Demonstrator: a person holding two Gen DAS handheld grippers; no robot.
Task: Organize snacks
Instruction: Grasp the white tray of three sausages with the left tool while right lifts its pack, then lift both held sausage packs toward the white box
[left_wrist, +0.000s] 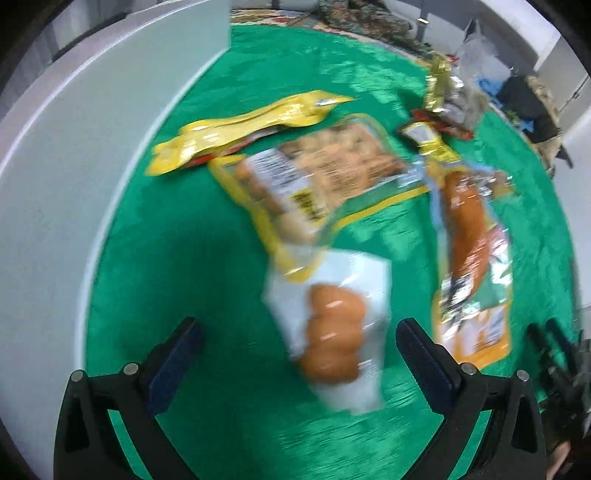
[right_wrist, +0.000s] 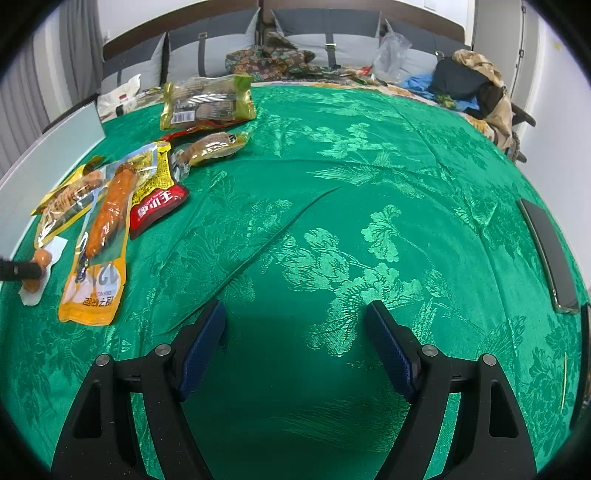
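Several snack packs lie on a green patterned cloth (right_wrist: 332, 184). In the blurred left wrist view a small white pack with an orange snack (left_wrist: 332, 332) lies between the open fingers of my left gripper (left_wrist: 299, 365). Beyond it lie a clear-and-yellow pack (left_wrist: 314, 177), a flat yellow pack (left_wrist: 236, 129) and a long orange sausage pack (left_wrist: 469, 251). My right gripper (right_wrist: 295, 350) is open and empty above bare cloth. In its view the sausage pack (right_wrist: 103, 236), a red pack (right_wrist: 159, 206) and a green-yellow pack (right_wrist: 207, 101) lie at the left.
A white board (left_wrist: 74, 166) borders the cloth on the left. A dark phone (right_wrist: 550, 254) lies at the right edge of the cloth. Pillows, clothes and plastic bags (right_wrist: 391, 55) are piled at the far side.
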